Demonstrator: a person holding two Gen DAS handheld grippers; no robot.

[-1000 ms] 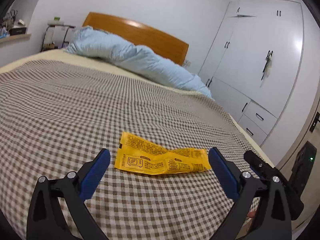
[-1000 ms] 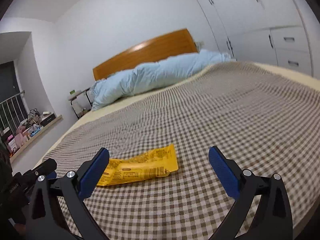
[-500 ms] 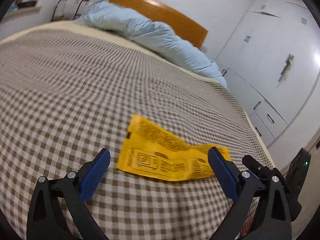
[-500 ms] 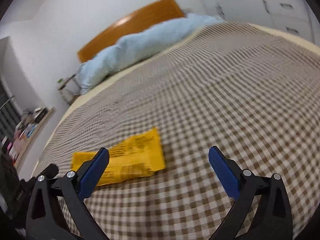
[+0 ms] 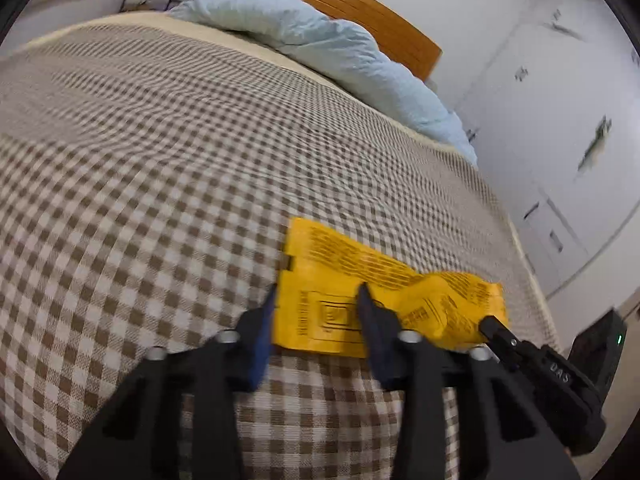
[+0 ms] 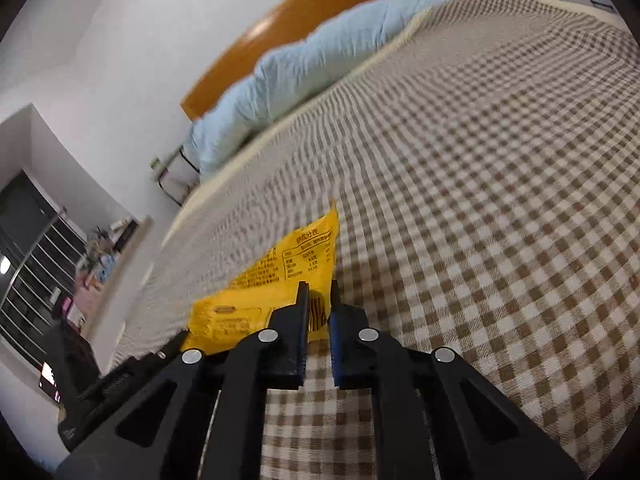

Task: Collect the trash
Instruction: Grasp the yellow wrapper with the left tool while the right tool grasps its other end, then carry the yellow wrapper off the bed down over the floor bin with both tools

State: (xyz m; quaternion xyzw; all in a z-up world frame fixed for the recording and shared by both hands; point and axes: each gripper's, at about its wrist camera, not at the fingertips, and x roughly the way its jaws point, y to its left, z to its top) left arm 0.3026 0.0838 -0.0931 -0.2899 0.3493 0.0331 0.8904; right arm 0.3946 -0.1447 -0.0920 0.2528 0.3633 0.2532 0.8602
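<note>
A crumpled yellow snack wrapper (image 5: 340, 264) lies on the brown-and-white checked bedspread (image 5: 160, 200). My left gripper (image 5: 318, 300) hangs low over the wrapper's left end. Its jaws are closing, one finger at the wrapper's edge and the other over its printed face, with that end lying flat between them. In the right wrist view my right gripper (image 6: 318, 294) is shut on the other end of the wrapper (image 6: 280, 272), the barcode corner showing in the thin slit between its pads. The right gripper's black tip (image 5: 492, 326) also shows in the left wrist view, at the wrapper's far end.
A light blue duvet (image 5: 320, 40) lies bunched against the wooden headboard (image 5: 360, 0). White wardrobes (image 5: 560, 120) stand past the bed's right edge. A black device with a green light (image 5: 600, 340) stands below them. A wire rack (image 6: 172, 176) and a cluttered ledge (image 6: 100, 256) lie beyond the far side.
Both grippers dropped toward the wrapper and rolled. Their jaws went from wide open to narrow: the right closed on one end, the left drew in around the other.
</note>
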